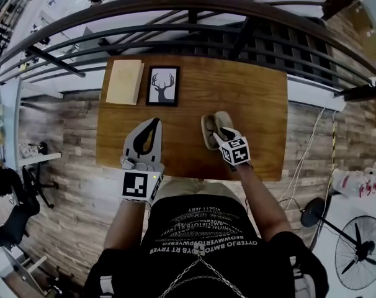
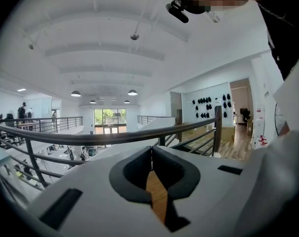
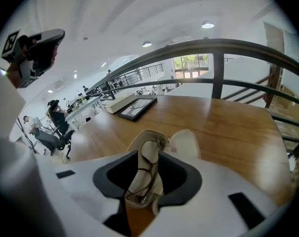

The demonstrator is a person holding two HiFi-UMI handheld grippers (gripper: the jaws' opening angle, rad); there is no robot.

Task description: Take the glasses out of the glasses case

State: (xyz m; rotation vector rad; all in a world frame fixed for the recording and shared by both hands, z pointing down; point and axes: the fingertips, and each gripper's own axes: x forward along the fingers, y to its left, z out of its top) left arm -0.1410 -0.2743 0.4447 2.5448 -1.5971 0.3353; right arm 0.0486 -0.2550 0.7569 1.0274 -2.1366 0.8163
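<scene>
Two risks noted. The right gripper (image 3: pixel 148 154) pinches the glasses (image 3: pixel 141 197), which lie in the open glasses case (image 3: pixel 186 142) on the bench (image 1: pixel 237 85). The left gripper (image 2: pixel 152 152) is closed on nothing and held aloft, so the unrestrained case may lift or slide.

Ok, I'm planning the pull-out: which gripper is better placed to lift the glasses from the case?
Right. The right gripper has its jaws on the open glasses case with the glasses inside; the left gripper hangs aside, jaws together, empty.
</scene>
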